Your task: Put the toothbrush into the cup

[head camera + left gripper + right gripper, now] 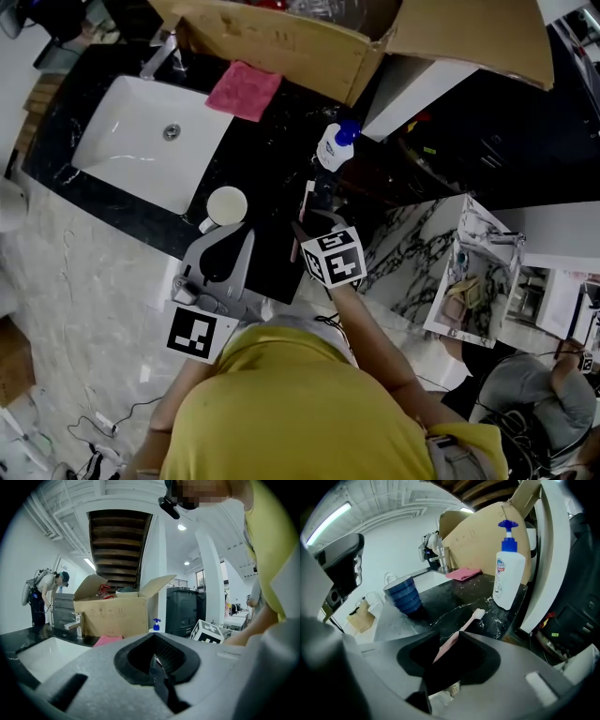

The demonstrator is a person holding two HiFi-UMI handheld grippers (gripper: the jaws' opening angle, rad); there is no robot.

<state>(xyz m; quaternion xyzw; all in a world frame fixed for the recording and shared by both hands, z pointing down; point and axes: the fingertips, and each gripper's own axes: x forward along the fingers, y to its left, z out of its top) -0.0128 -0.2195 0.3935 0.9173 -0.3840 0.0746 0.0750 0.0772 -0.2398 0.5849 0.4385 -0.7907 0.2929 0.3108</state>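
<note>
Toothbrush (465, 626): lay flat, long axis pointing away from right gripper (446, 656), handle between its wide-apart jaws, ungripped; cup (404, 595) stood left.

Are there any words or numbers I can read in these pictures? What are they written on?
Pump bottle: blue and red label, print too blurred to read.
Cardboard box: small printed signs on its side, too small to read.
Marker cube: black and white squares only, no letters.
No word or number can be read anywhere.
</note>
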